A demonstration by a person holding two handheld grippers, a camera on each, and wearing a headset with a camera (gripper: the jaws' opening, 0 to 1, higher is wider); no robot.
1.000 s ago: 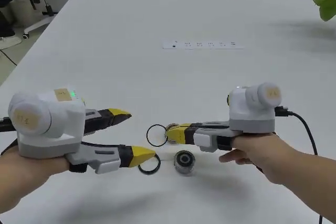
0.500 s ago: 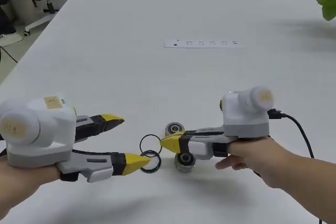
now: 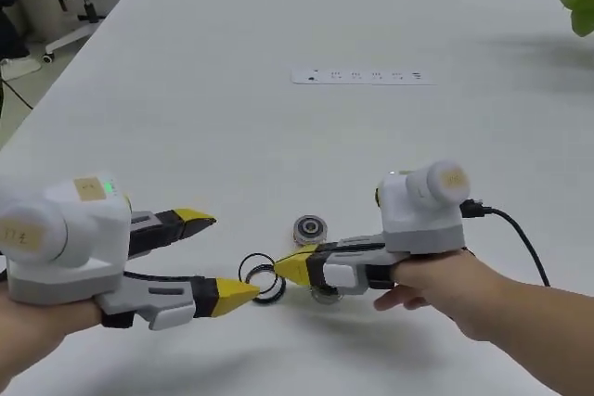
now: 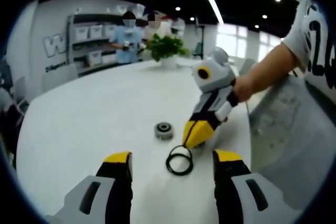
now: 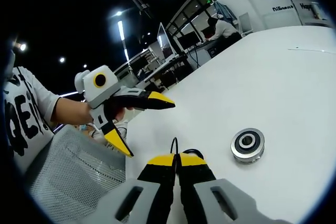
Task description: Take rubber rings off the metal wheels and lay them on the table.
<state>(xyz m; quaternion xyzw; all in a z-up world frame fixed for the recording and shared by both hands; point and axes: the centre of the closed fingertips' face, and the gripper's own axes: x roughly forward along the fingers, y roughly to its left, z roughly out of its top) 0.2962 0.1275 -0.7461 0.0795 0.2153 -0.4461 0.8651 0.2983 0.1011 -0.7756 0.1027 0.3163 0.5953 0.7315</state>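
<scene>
White tabletop (image 3: 278, 136) runs wide and mostly bare away from the person, with a power strip (image 3: 362, 77) lying flat far across it.

Close to the person, the two grippers point toward each other. The left gripper (image 3: 213, 255) hangs low over the table with its jaws spread wide and nothing between them. From its own camera the gap frames the work just ahead. The right gripper (image 3: 295, 269) comes in from the other side with its jaws pressed together. In the right gripper view a thin black arc rises from between the yellow tips, so it looks to have a rubber ring (image 3: 241, 271) pinched by its edge. The rest of the loop rests on the table.

One metal wheel (image 3: 309, 228) sits just behind those tips, apart from them, and its rim looks bare. Something round shows under the right gripper's body and may be a second wheel (image 3: 322, 297), but it is too hidden to tell.

A second ring (image 3: 271, 289) lies flat on the table, touching or overlapping the pinched one.

I'd judge the rings light, thin and floppy, likely to stretch, twist or snap back, so a pinch across the band suits them. The wheel looks heavy, hard and smooth, and it will roll or skid unless it is clamped across its flat faces.
</scene>
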